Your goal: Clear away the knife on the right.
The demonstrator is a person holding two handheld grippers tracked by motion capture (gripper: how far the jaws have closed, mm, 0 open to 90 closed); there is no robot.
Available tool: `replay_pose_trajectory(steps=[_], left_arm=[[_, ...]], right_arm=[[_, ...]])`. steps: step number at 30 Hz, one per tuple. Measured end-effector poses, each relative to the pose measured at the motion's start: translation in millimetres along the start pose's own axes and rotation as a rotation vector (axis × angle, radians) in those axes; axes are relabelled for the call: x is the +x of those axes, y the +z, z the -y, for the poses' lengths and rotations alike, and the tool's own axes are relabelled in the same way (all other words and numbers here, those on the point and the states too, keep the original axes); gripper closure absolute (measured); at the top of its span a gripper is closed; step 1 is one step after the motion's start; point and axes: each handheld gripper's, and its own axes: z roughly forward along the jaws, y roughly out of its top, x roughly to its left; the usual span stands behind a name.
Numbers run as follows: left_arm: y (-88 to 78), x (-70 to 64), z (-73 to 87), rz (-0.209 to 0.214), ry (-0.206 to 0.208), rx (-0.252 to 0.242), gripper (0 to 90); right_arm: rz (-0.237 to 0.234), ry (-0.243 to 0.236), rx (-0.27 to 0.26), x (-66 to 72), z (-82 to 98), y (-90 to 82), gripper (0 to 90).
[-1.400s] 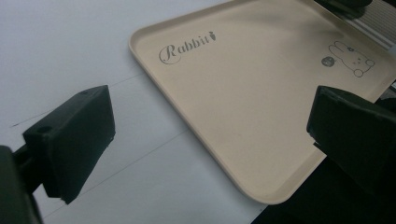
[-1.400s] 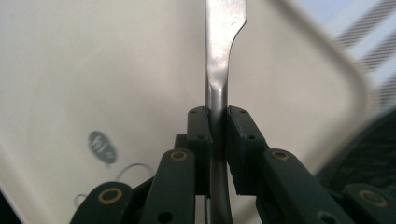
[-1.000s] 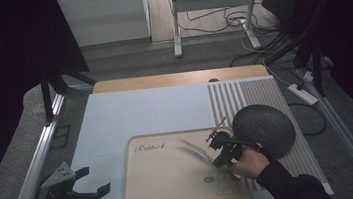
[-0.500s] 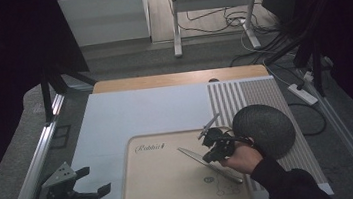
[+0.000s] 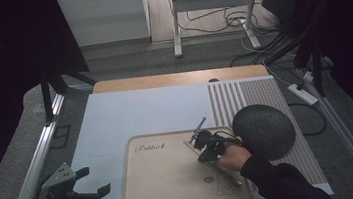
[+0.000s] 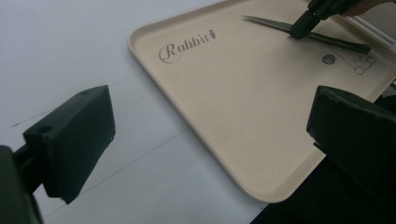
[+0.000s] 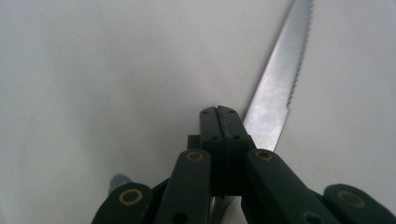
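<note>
A beige tray printed "Rabbit" lies on the white mat. A serrated knife rests flat on it, blade toward the tray's middle. My right gripper is shut, its pads meeting with nothing between them, and its tip is down on the blade. The right gripper view has those jaws closed over the blade, which passes beneath them. In the left gripper view the right gripper's tip touches the knife on the tray. My left gripper is open and empty off the tray's near-left corner.
A dark round object sits on a striped mat right of the tray, close to the right hand. The white mat stretches behind and left of the tray. A metal rail runs along the table's left side.
The right hand and its gripper have shifted left over the tray, staying on the knife. The left gripper has kept still.
</note>
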Motion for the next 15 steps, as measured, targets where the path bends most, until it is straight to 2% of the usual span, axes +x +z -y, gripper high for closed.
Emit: replay_pose_trajectory(steps=[2, 7, 15], left_arm=[[0.2, -0.1, -0.1, 0.0, 0.002, 0.001, 2.0], [0.7, -0.6, -0.5, -0.001, 0.006, 0.005, 2.0], [0.7, -0.5, -0.6, -0.001, 0.003, 0.005, 2.1]], right_arm=[[-0.004, 0.02, 0.003, -4.3, 5.6, -2.6, 89.7], [0.023, 0.053, 0.01, -11.9, 19.2, -9.1, 89.7], [0.025, 0.097, 0.013, -19.0, 37.1, -16.5, 89.7]])
